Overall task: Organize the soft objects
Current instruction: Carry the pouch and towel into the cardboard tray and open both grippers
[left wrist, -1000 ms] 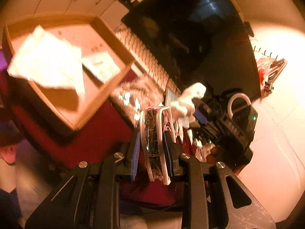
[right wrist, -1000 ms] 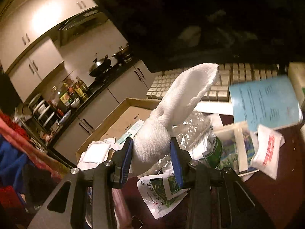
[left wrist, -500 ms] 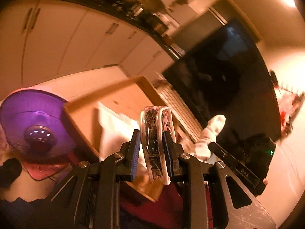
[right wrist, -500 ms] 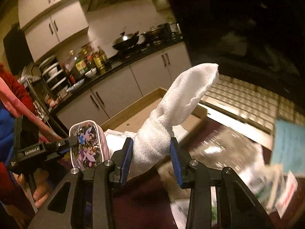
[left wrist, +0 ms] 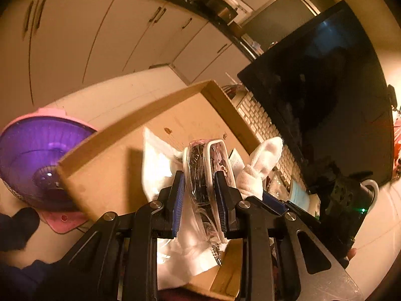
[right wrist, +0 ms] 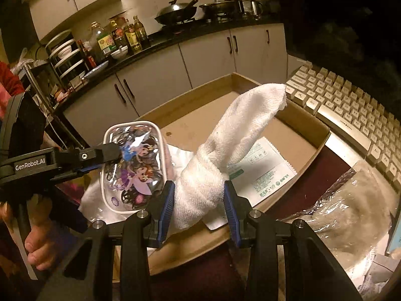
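Note:
My left gripper is shut on a clear cartoon-print pouch, held edge-on above the cardboard box. From the right wrist view the same pouch shows its flat printed side, with the left gripper's finger across it. My right gripper is shut on a rolled white towel that sticks up over the box. The towel appears just right of the pouch in the left wrist view. A white packet and a printed sachet lie inside the box.
A beige keyboard and dark monitor stand right of the box. A crinkled clear plastic bag lies on the dark red table. A purple fan sits left of the box. A person's hand grips the left handle.
Both grippers have swung left from the cluttered keyboard side to above the cardboard box, each carrying its object. The pouch and towel now hang side by side over the box.

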Demonstrator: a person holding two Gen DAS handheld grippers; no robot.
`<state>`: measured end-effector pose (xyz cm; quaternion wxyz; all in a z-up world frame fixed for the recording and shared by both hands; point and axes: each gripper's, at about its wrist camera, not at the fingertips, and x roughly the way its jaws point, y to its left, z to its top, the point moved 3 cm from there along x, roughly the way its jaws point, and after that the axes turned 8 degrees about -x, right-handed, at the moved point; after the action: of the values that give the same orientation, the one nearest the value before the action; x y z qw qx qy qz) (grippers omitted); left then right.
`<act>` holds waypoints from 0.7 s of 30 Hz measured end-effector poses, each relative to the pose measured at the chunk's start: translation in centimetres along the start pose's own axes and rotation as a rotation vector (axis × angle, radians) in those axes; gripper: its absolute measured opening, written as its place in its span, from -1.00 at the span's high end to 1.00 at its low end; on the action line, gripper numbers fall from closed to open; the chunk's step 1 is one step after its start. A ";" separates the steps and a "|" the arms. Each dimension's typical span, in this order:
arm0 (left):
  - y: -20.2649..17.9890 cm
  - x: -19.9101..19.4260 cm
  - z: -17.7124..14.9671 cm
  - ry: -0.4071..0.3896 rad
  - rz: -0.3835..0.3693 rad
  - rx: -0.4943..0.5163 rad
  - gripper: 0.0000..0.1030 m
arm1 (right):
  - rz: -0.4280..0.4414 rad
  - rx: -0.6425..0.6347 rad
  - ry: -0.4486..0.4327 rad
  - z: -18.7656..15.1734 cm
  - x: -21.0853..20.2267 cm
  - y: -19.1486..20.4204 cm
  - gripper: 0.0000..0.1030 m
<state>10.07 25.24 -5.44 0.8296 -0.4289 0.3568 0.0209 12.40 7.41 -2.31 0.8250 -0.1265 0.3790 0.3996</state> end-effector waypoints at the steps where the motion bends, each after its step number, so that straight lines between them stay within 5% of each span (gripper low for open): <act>1: -0.1 0.2 0.0 0.002 0.005 0.000 0.54 | 0.003 0.007 -0.005 0.0 -0.1 -0.3 0.24; 10: -0.8 0.6 0.0 0.007 0.011 0.011 0.42 | 0.052 0.082 -0.054 -0.1 -0.7 -1.3 0.11; 12: -1.0 -0.1 0.0 -0.014 -0.012 0.017 -0.02 | 0.067 0.095 -0.079 0.0 -1.2 -1.5 -0.01; 14: -1.3 -1.2 0.2 -0.059 -0.015 0.022 -0.17 | 0.064 0.102 -0.107 0.3 -2.0 -1.6 -0.07; 21: -4.8 -4.7 -2.8 -0.140 -0.010 0.138 -0.17 | 0.080 0.192 -0.202 -0.4 -7.3 -3.1 -0.08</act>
<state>6.63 21.40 -0.30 0.8802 -0.3699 0.2967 0.0219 11.62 1.11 2.39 0.8506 0.0091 0.3353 0.4050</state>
